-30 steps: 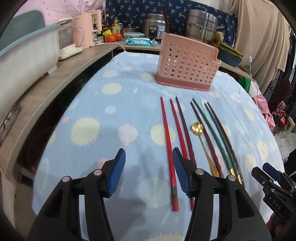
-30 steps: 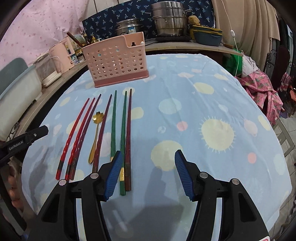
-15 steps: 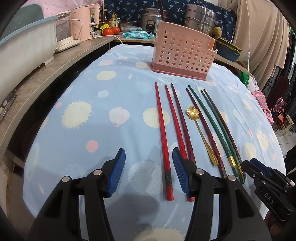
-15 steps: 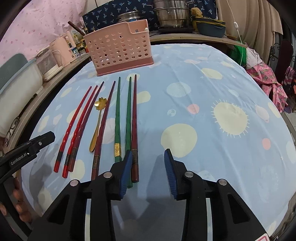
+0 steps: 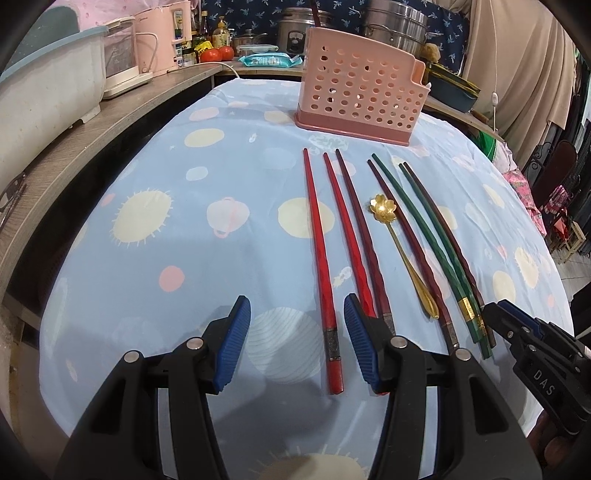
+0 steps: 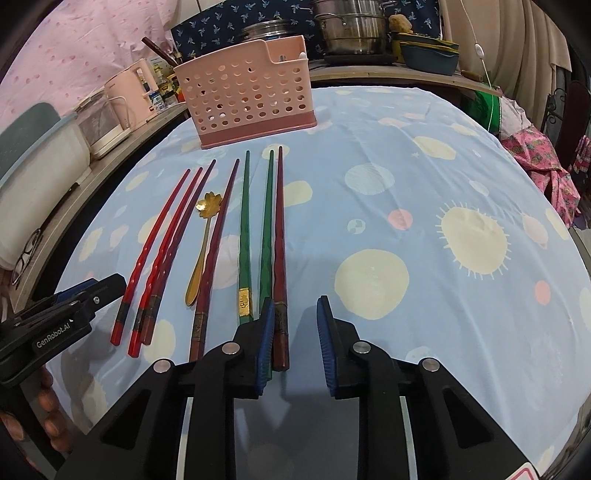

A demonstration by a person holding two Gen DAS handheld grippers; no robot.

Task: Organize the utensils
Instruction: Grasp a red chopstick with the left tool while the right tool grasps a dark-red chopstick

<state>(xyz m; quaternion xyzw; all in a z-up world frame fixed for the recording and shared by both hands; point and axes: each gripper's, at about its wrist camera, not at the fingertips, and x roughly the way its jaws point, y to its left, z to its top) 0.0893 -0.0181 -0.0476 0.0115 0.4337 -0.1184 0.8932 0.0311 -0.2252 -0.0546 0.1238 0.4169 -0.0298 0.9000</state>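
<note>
Left gripper (image 5: 297, 341): the jaws stand wide apart and hold nothing. It hangs low over the near edge of the worktop, and the butt of the leftmost red chopstick (image 5: 318, 258) lies between the blue pads (image 5: 232, 343).
Right gripper (image 6: 293, 341): the jaws are apart, with a narrower gap than on the left one, and they hold nothing. The left pad (image 6: 266, 341) is just beside the butt of the rightmost dark red chopstick (image 6: 279, 236); I cannot tell if they touch.
Chopsticks: seven lie flat in a row on the cloth, their tips toward the holder. From the left: two bright red, one dark maroon (image 6: 184, 236), one more maroon (image 6: 218, 236), two green (image 6: 244, 221), one dark red.
Spoon: a small gold spoon (image 6: 202, 240) with a flower-shaped bowl lies between the two maroon sticks, bowl toward the holder.
Utensil holder: a pink perforated basket (image 6: 245, 96) stands upright at the far side of the worktop, beyond the tips. One dark stick (image 6: 159, 50) seems to lean out at its far left corner, but the view there is poor.
Worktop: a table under a light blue cloth (image 6: 424, 177) with sun and circle prints.
Background: a side counter (image 5: 92, 136) with a pink kettle (image 5: 162, 38), steel pots (image 6: 351, 26) and tomatoes (image 5: 216, 53).
</note>
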